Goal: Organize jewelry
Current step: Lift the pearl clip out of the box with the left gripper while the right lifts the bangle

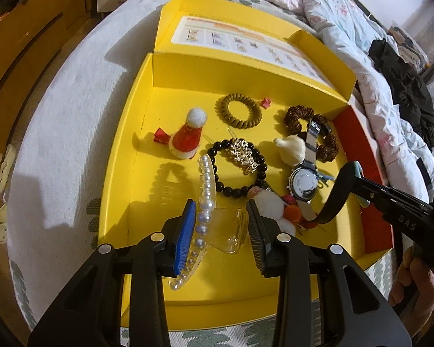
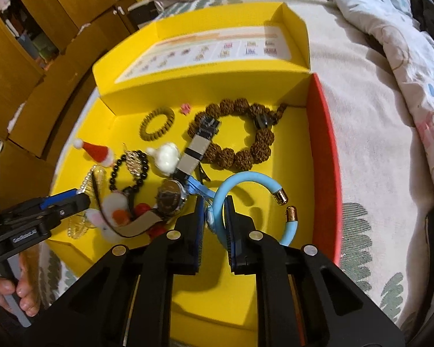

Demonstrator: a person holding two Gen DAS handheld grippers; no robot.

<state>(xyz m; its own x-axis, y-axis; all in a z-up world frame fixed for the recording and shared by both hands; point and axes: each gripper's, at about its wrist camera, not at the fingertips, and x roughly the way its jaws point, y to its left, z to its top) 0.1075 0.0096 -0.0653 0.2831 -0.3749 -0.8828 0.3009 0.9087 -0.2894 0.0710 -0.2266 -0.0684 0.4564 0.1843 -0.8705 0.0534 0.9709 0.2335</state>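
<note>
An open yellow box (image 1: 121,156) (image 2: 205,92) on a bed holds the jewelry. My left gripper (image 1: 220,231) (image 2: 82,198) is shut on a clear hair claw trimmed with pearls (image 1: 205,190) (image 2: 97,180), held above the box floor, where it casts a shadow. My right gripper (image 2: 215,221) (image 1: 361,186) is shut on a light-blue open bangle with gold end caps (image 2: 246,177) at the box's right side. On the floor lie a wristwatch (image 1: 302,183) (image 2: 170,199), a black bead bracelet (image 1: 240,190) (image 2: 112,177), a brown knobbly bead bracelet (image 2: 243,156) and a brown spiral hair tie (image 1: 238,111) (image 2: 156,124).
A Santa-hat clip (image 1: 186,140), a white ornament (image 1: 292,147) and a white pompon piece (image 1: 270,206) crowd the middle. The lid (image 1: 231,37) stands open at the back with a printed sheet. Bedding (image 1: 361,43) lies right, wooden cabinets (image 2: 43,66) left. A hand (image 1: 419,277) grips each handle.
</note>
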